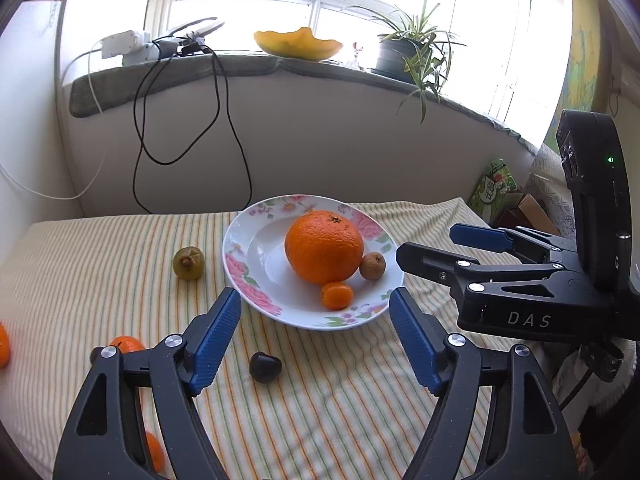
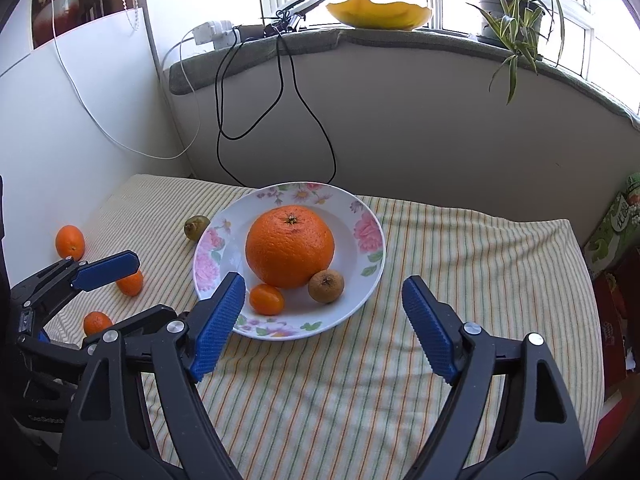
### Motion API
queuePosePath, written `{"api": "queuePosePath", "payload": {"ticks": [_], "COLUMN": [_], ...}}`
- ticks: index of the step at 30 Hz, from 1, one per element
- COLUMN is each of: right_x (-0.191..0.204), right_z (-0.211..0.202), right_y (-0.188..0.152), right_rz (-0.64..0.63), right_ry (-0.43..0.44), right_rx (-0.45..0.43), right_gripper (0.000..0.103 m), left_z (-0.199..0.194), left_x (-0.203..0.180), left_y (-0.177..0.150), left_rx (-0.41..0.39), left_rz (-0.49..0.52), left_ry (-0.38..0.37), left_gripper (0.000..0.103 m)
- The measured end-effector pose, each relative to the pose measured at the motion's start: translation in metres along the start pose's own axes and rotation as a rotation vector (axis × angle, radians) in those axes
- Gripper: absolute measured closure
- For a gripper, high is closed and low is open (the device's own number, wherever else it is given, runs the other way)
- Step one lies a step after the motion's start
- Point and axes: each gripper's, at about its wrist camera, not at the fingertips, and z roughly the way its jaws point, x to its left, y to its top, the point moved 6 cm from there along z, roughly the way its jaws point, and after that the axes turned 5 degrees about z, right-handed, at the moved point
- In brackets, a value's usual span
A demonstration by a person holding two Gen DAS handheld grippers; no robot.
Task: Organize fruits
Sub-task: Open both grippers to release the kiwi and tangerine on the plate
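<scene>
Centrally on the striped cloth (image 2: 460,264) sits a floral plate (image 1: 240,256), and in it a large orange (image 1: 324,246) rests with a small kumquat (image 1: 337,294) touching its near side and a brownish round fruit (image 1: 372,266) just beside it on the right. Off the plate to the left, a greenish-brown fruit (image 1: 188,263) lies close to the rim. A dark, almost black fruit (image 1: 264,367) lies on the cloth in front of the plate, seen only from the left wrist. Farther left, several small orange fruits are scattered: one near the wall (image 2: 70,241), one partly behind a blue pad (image 2: 130,283), and one nearer the cloth's edge (image 2: 97,322).

Both tongs are spread wide and grip nothing. The left gripper (image 1: 315,336) hovers over the cloth with the plate's near rim between its blue fingertips. The right gripper (image 2: 324,320) hangs just in front of the plate, and from the left wrist it shows at the plate's right side, jaws apart.

Behind the table, black cables (image 2: 280,92) hang down the wall from a padded windowsill (image 2: 400,40) carrying a yellow bowl (image 2: 378,14) and a potted plant (image 2: 508,12).
</scene>
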Motion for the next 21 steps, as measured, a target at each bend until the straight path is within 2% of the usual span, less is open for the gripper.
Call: {"api": "queuePosePath", "payload": {"ticks": [10,21], "right_x": [0.036,0.093], "right_z": [-0.009,-0.003], "right_y": [0.004,0.010], "right_rz": [-0.039,-0.082], "right_ry": [0.043,0.135], "right_rx": [-0.001,0.010], "right_gripper": [0.016,0.016], "left_z": [-0.030,-0.066], "left_x": [0.018,0.061], "left_y": [-0.003,-0.013], "left_rx": [-0.029,-0.073], "left_rz": [-0.029,-0.082], "left_ry": [0.058,0.121], "left_gripper": [0.022,0.022]}}
